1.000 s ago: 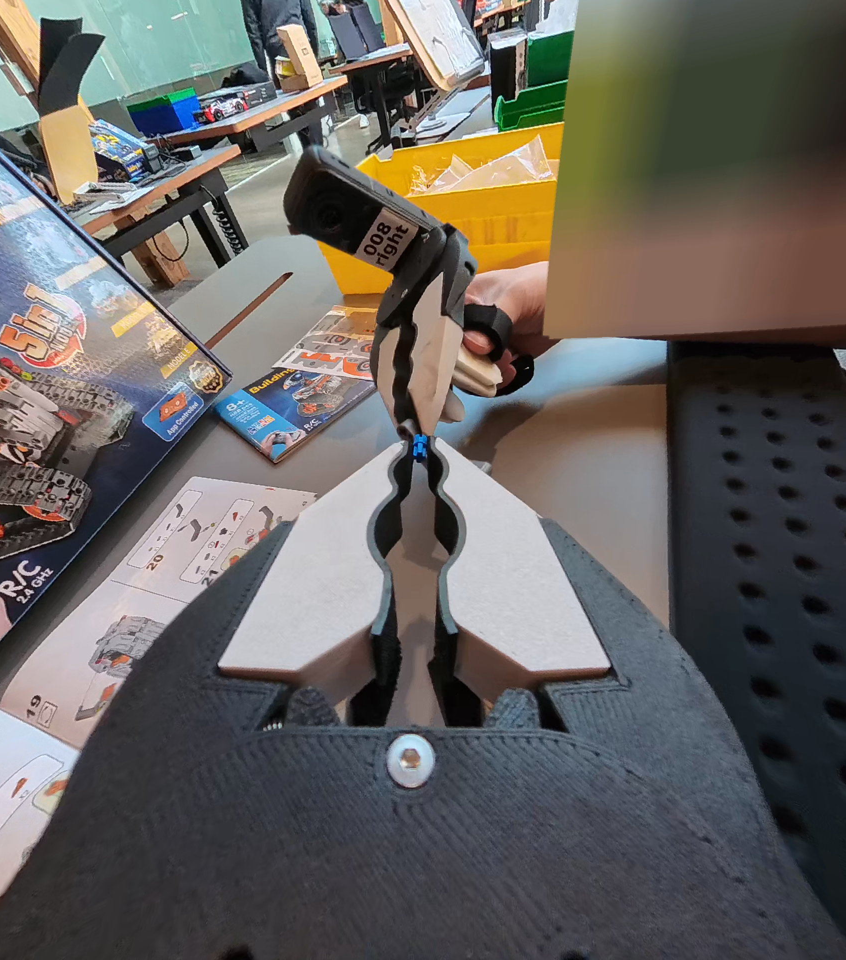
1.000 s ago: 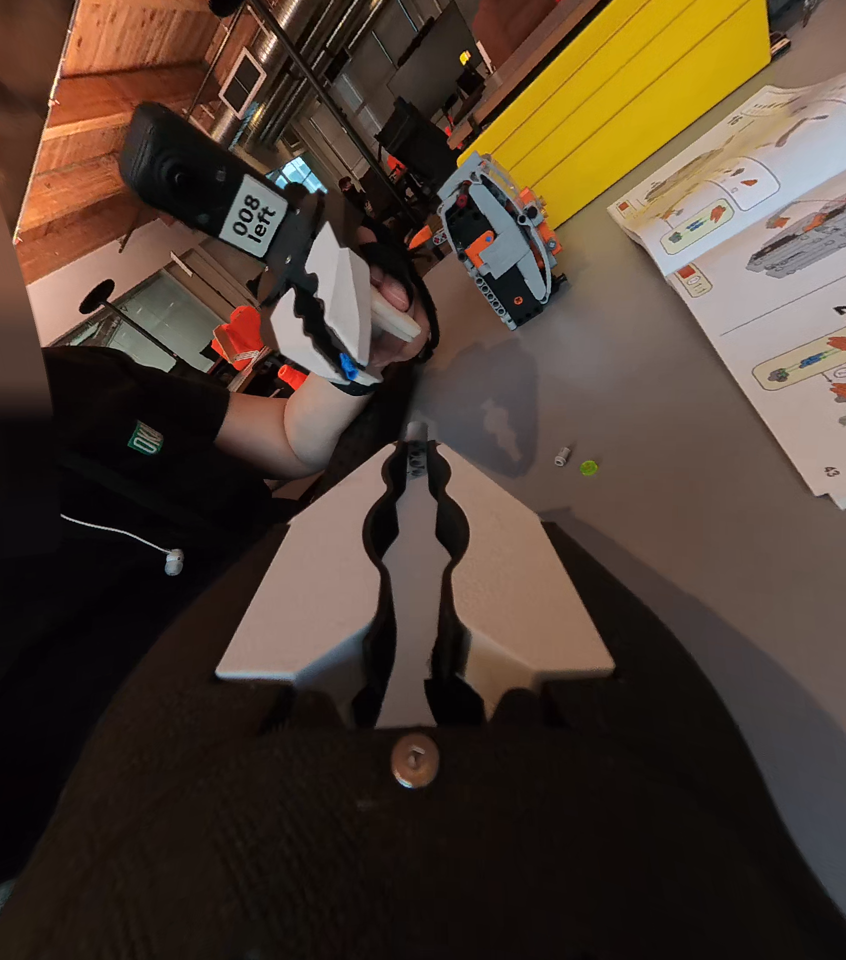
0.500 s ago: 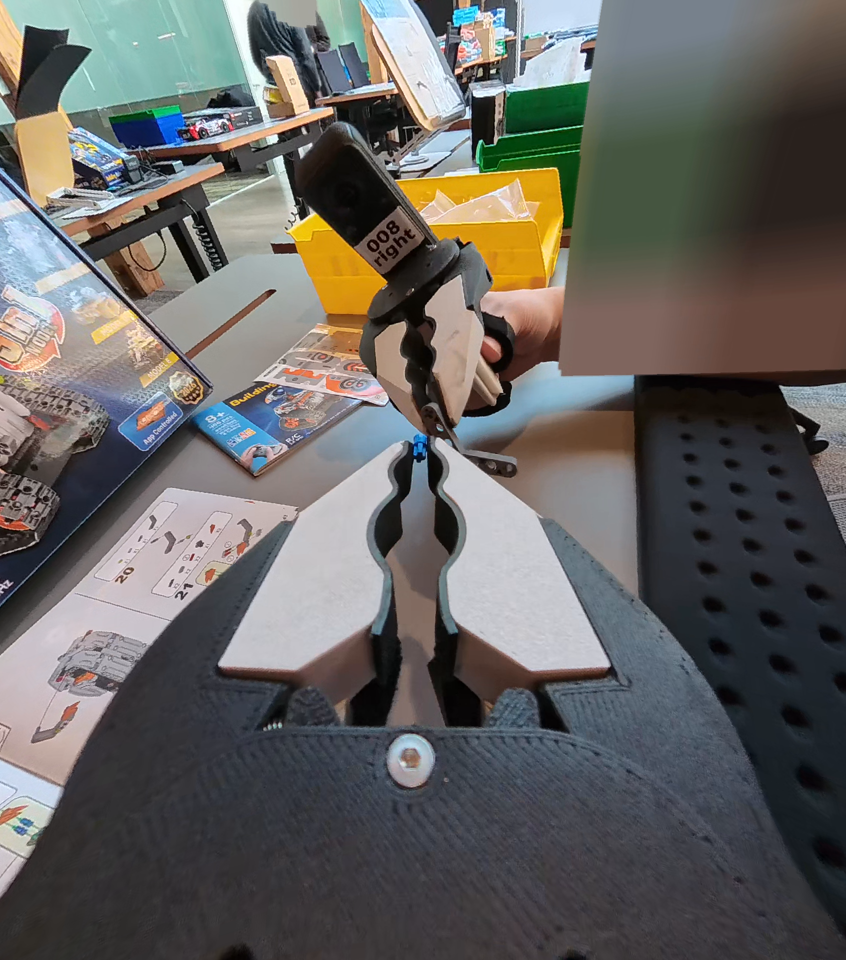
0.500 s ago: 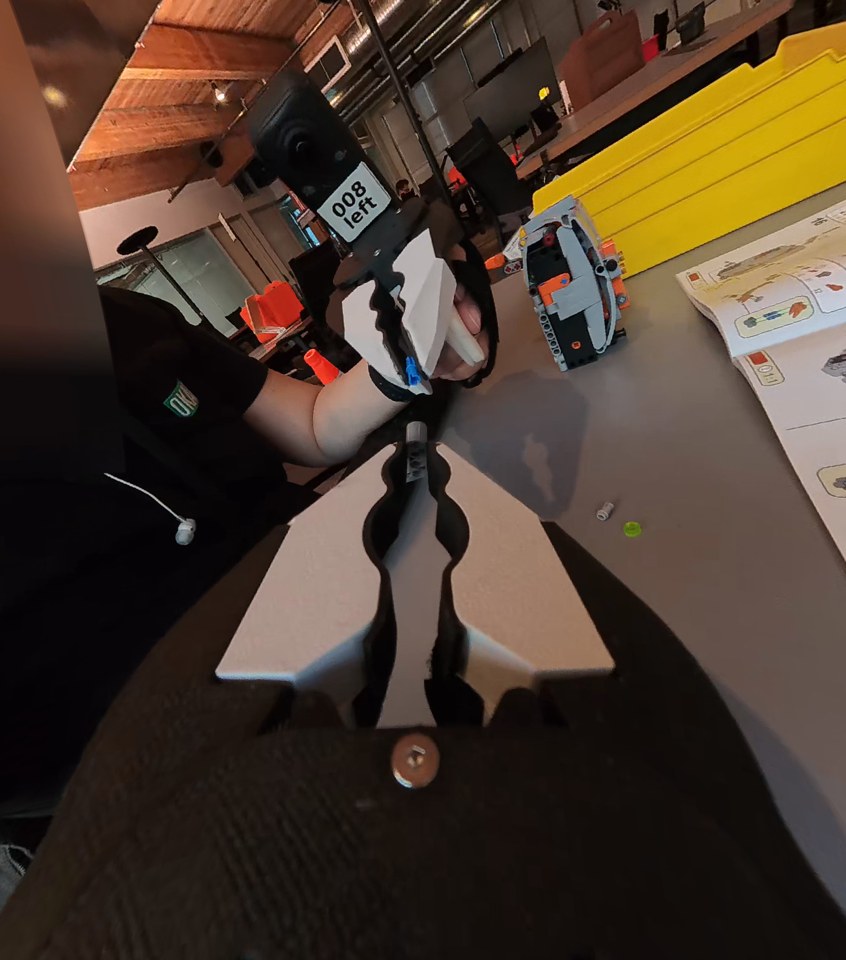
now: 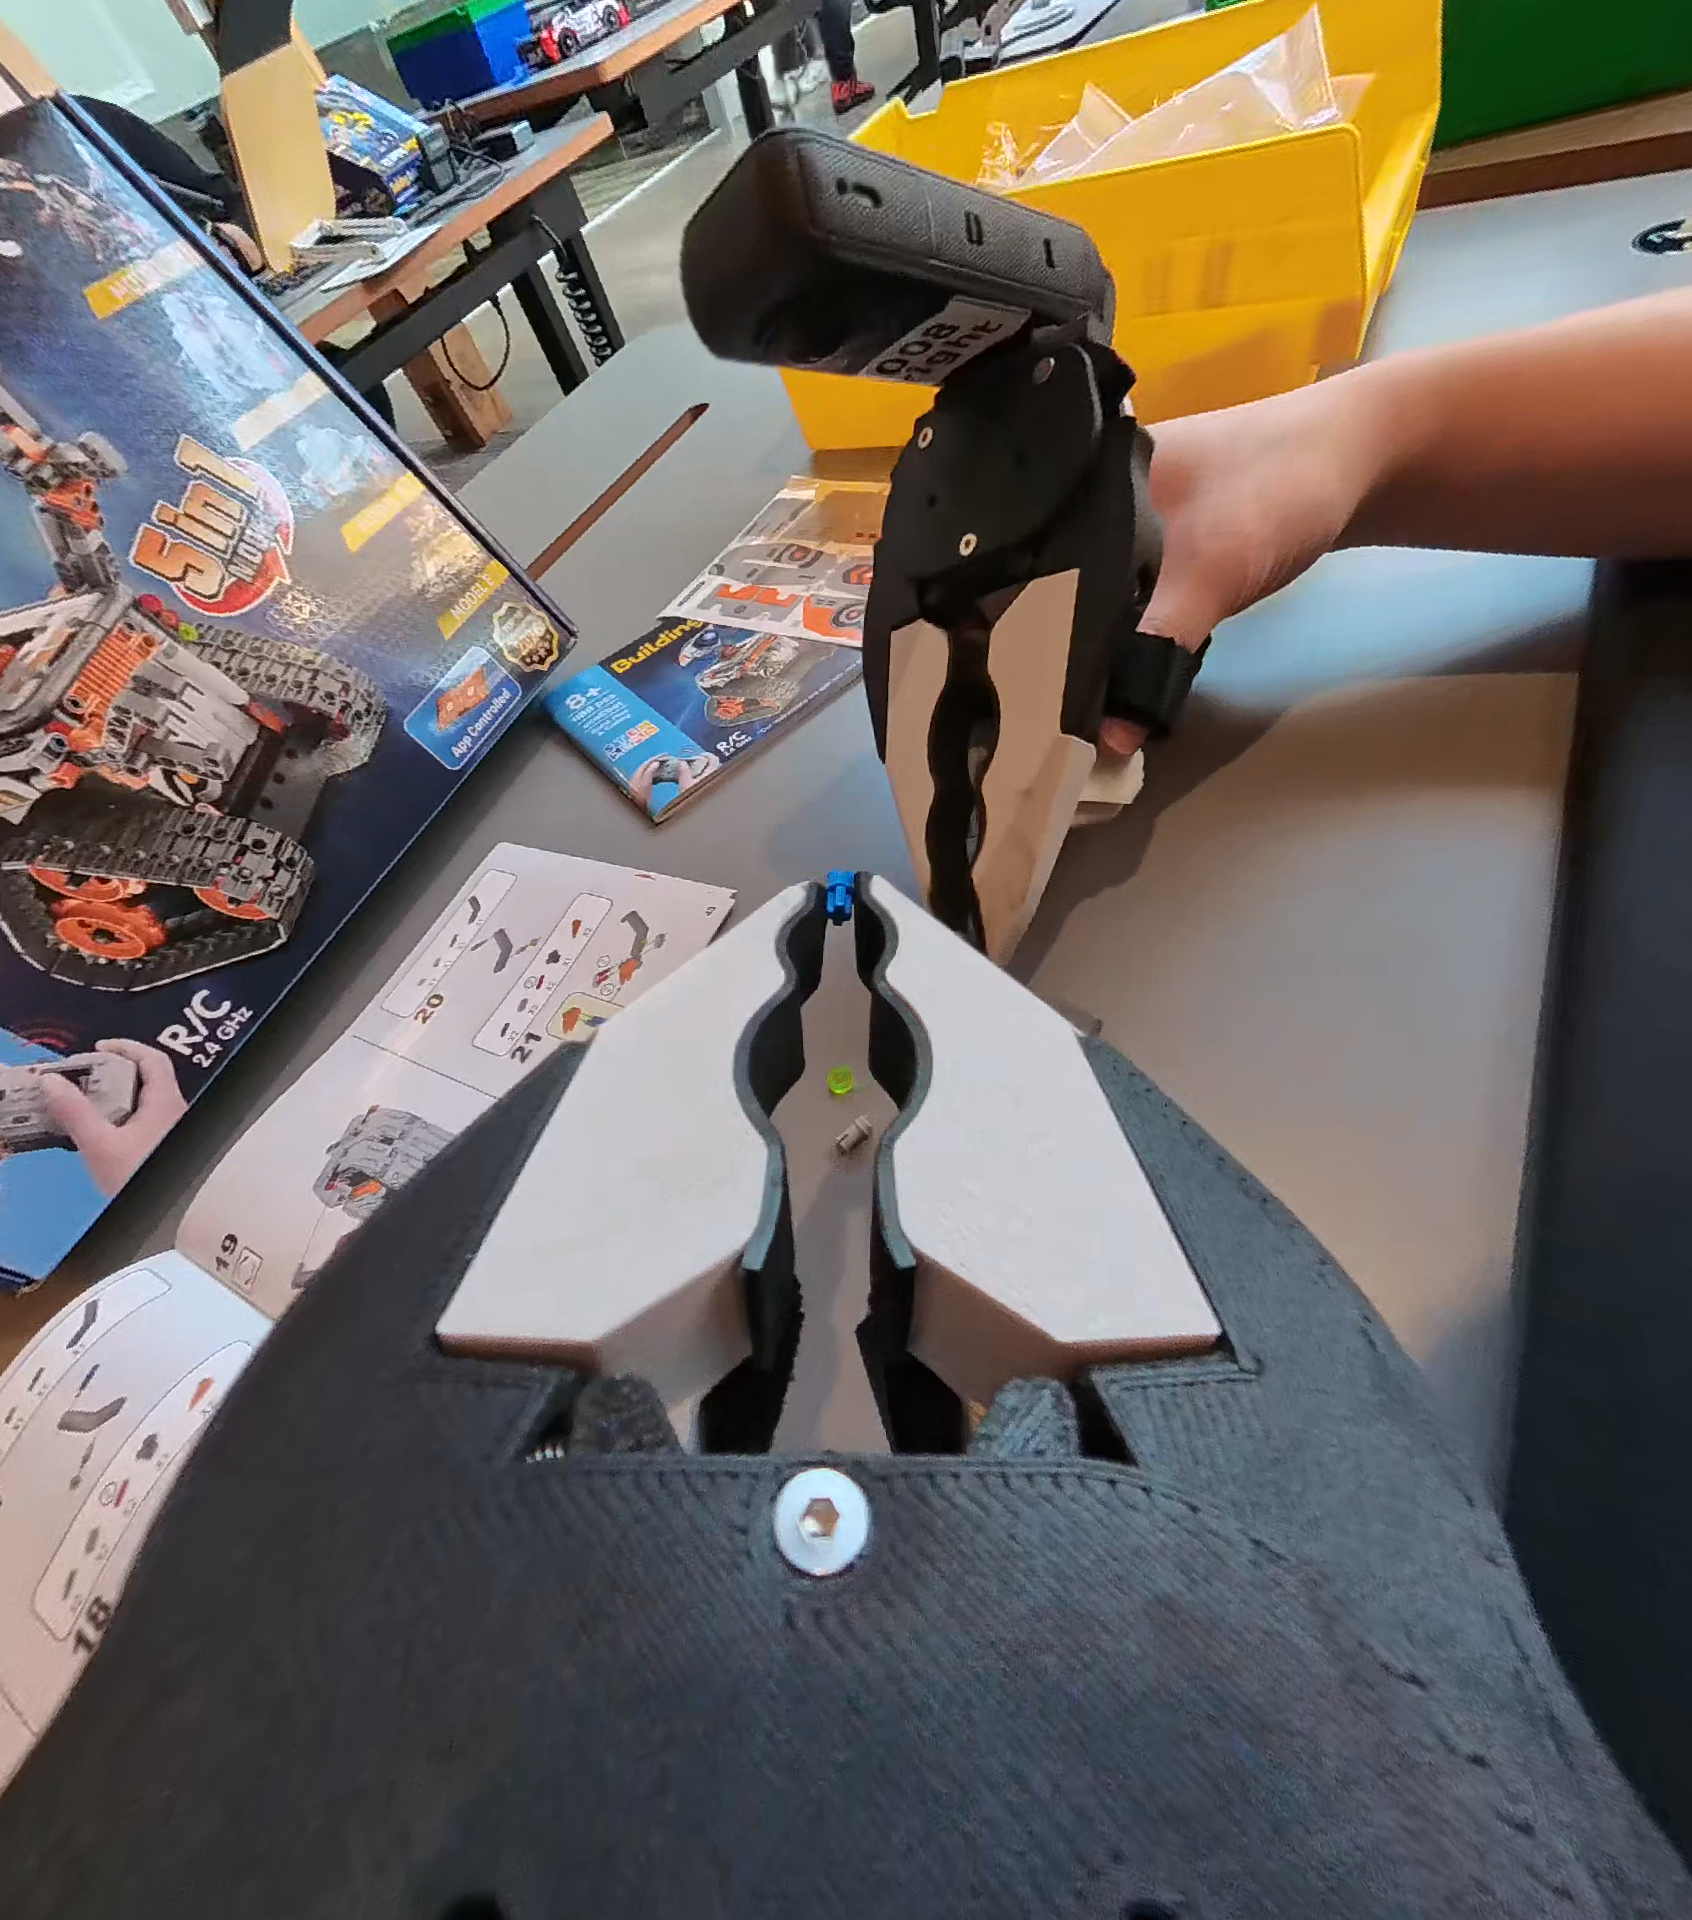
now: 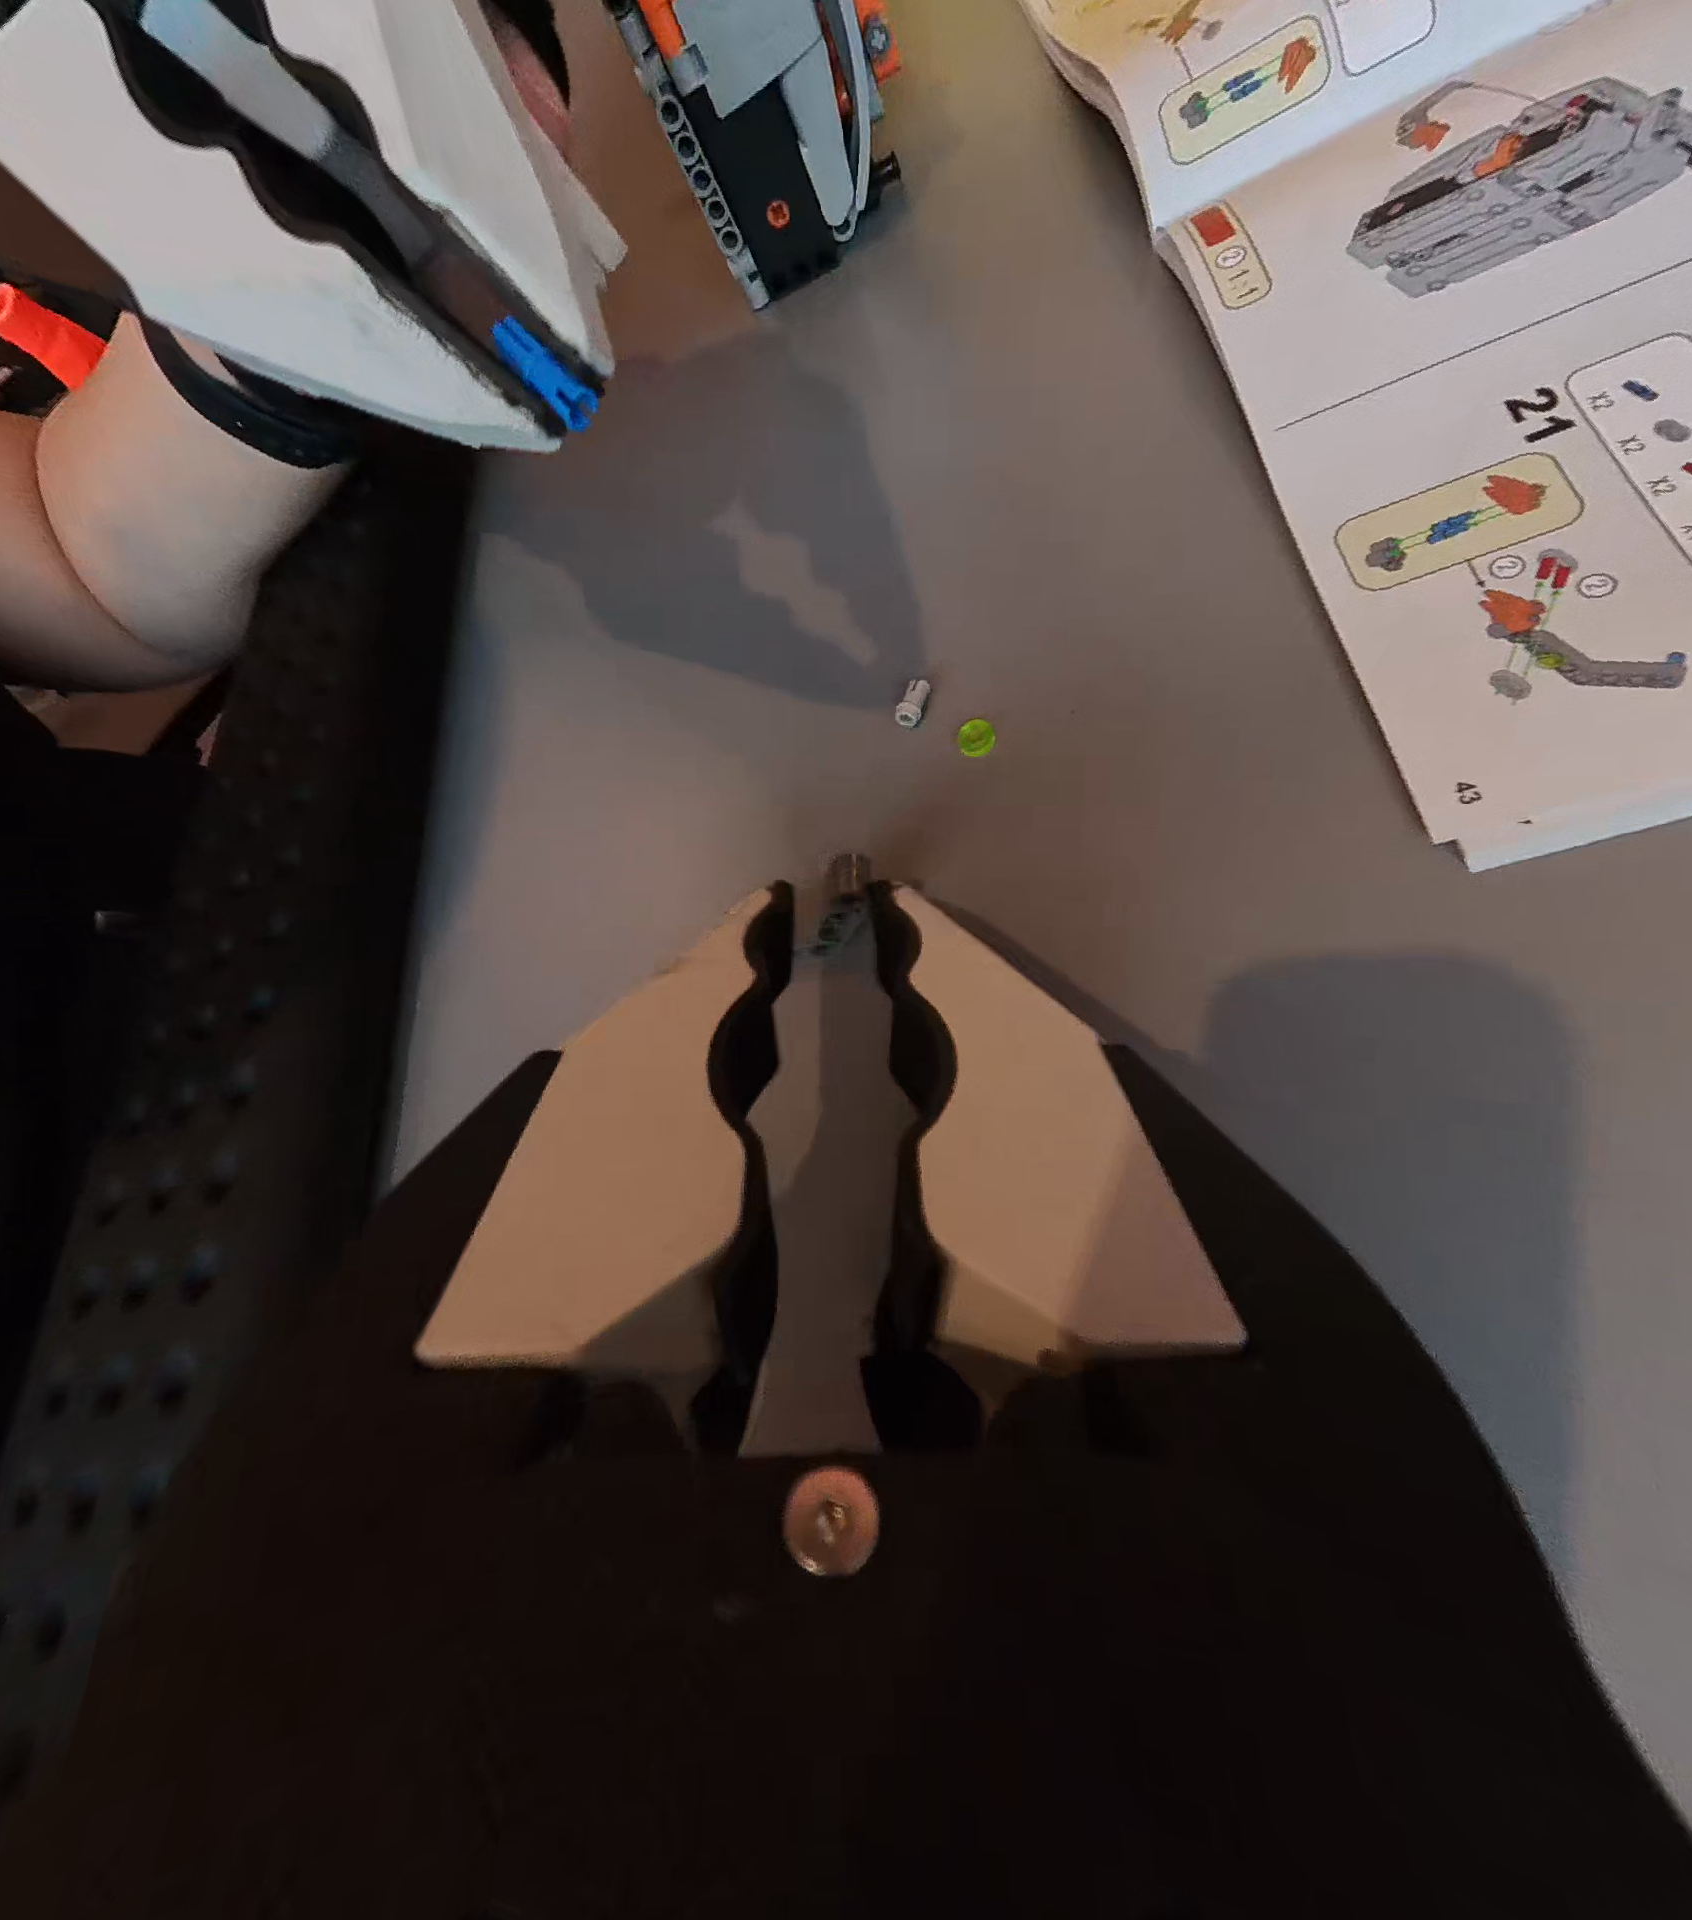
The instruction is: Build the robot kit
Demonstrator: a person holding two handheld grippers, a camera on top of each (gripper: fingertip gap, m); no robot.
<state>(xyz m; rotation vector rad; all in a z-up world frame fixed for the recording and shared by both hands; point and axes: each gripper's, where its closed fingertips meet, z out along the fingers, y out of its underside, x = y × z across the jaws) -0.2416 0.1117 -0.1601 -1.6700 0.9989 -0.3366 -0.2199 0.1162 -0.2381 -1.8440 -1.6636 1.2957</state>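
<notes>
Right wrist view, right claw (image 6: 837,894) lowered tableward

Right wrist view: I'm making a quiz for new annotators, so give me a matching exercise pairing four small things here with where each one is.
Things:
1. blue pin
2. grey beam piece
3. green round stud
4. partly built model

Places:
A. loose on the grey table, beside a small white pin
B. pinched at the tips of the left gripper
C. standing at the top of the view, left of the open instruction booklet
D. pinched at the tips of the right gripper

Pairs: 1-B, 2-D, 3-A, 4-C
</notes>
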